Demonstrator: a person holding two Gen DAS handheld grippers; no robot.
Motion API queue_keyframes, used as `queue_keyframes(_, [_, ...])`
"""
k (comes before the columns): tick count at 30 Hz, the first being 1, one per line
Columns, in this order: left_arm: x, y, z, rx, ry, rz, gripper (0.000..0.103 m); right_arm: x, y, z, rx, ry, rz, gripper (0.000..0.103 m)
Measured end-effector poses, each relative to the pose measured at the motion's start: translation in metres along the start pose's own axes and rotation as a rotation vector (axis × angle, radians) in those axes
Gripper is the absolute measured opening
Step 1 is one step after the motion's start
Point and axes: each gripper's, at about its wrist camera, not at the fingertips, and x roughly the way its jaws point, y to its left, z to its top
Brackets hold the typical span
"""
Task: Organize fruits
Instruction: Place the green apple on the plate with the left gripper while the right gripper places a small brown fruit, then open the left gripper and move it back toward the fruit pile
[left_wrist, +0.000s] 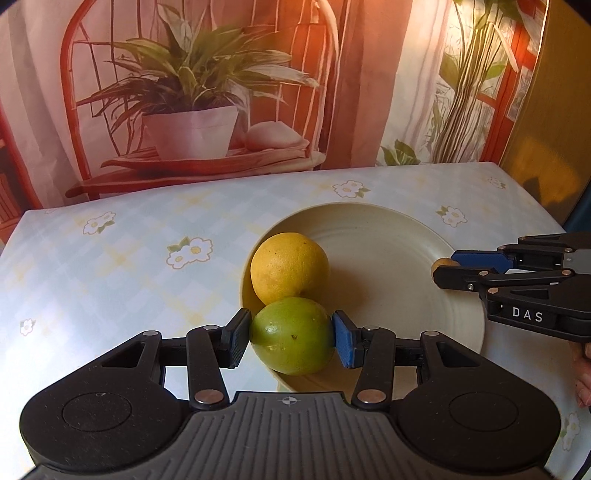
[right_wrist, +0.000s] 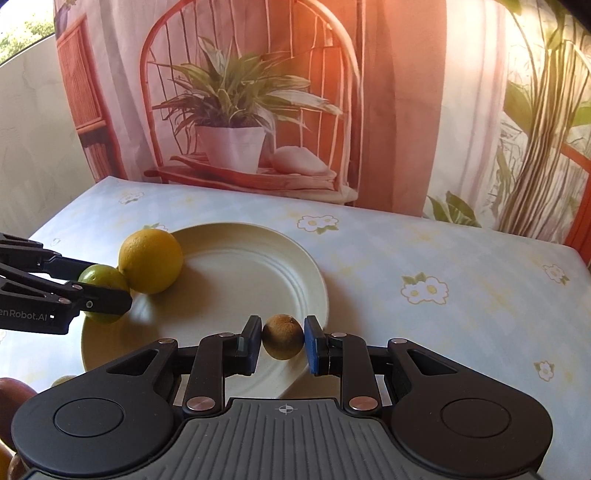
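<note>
Left wrist view shows the left claw (left_wrist: 291, 338) grasping a green fruit (left_wrist: 291, 336) over the plate (left_wrist: 388, 236), the right claw (right_wrist: 282, 338) clenched on a small brown fruit (right_wrist: 282, 336); next, I judge, both need lowering and releasing.

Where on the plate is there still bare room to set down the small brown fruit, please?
The middle and far right of the plate are bare. Its left edge is crowded: the yellow fruit touches the green fruit held by the left gripper. The right gripper holds the brown fruit.
</note>
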Motion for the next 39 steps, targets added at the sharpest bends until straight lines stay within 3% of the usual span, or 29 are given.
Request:
queue_keyframes(11, [0.007, -0.006, 0.001, 0.097, -0.020, 0.049, 0.050, 0.013, 0.009, 0.010, -0.078, 0.026, -0.047, 0.023])
queue_keyframes(18, [0.006, -0.009, -0.001, 0.109, -0.020, 0.070, 0.053, 0.012, 0.012, 0.005, -0.087, 0.021, -0.060, 0.023])
queue_keyframes(28, [-0.001, 0.000, -0.002, 0.067, -0.001, 0.027, 0.056, -0.004, 0.014, 0.000, -0.053, -0.011, -0.065, 0.027])
queue_keyframes(39, [-0.049, 0.020, -0.001, 0.028, -0.051, 0.003, 0.056, -0.042, 0.014, 0.003, 0.032, -0.080, -0.024, 0.028])
